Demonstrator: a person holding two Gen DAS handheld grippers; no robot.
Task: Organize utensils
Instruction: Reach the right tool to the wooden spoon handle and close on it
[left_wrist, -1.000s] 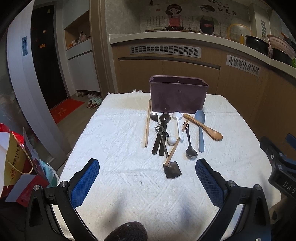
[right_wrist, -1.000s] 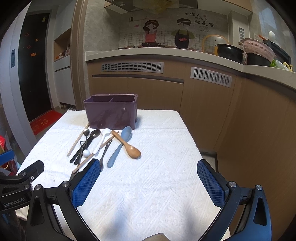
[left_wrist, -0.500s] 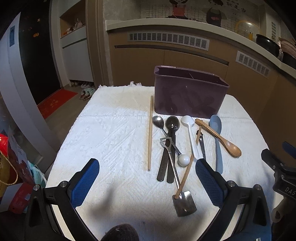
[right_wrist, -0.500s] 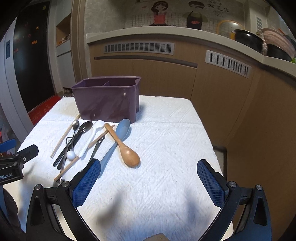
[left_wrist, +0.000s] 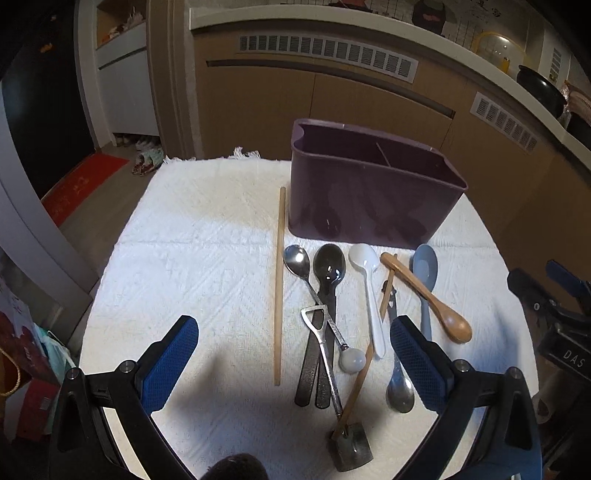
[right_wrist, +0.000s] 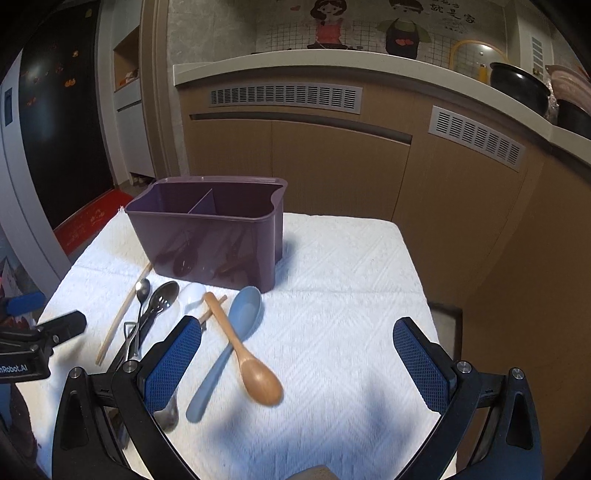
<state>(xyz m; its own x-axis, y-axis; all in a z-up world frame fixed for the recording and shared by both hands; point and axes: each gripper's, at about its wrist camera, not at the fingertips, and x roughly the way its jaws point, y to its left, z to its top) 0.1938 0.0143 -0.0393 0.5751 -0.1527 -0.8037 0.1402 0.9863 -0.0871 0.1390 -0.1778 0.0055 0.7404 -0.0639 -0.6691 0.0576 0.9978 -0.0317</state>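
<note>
A purple two-compartment holder (left_wrist: 369, 192) (right_wrist: 210, 236) stands at the table's far side. In front of it lie a wooden chopstick (left_wrist: 279, 284), a steel spoon (left_wrist: 297, 260), a black spoon (left_wrist: 328, 262), a white spoon (left_wrist: 365, 262), a wooden spoon (left_wrist: 436, 302) (right_wrist: 251, 358) and a grey-blue spoon (left_wrist: 424, 266) (right_wrist: 236, 325). A small shovel-shaped spoon (left_wrist: 349, 446) lies nearest. My left gripper (left_wrist: 293, 365) hangs open above the utensils' handles, holding nothing. My right gripper (right_wrist: 297, 369) is open over the cloth, with the wooden spoon's bowl between its fingers.
A white textured cloth (left_wrist: 192, 258) covers the table. Brown kitchen cabinets (right_wrist: 332, 166) under a counter run behind it. A red mat (left_wrist: 81, 184) and floor lie beyond the left edge. The right gripper's body (left_wrist: 554, 332) shows at the left view's right edge.
Both grippers have moved forward and lower toward the utensils; the holder and spoons look larger. Nothing on the table has shifted and both grippers stay open.
</note>
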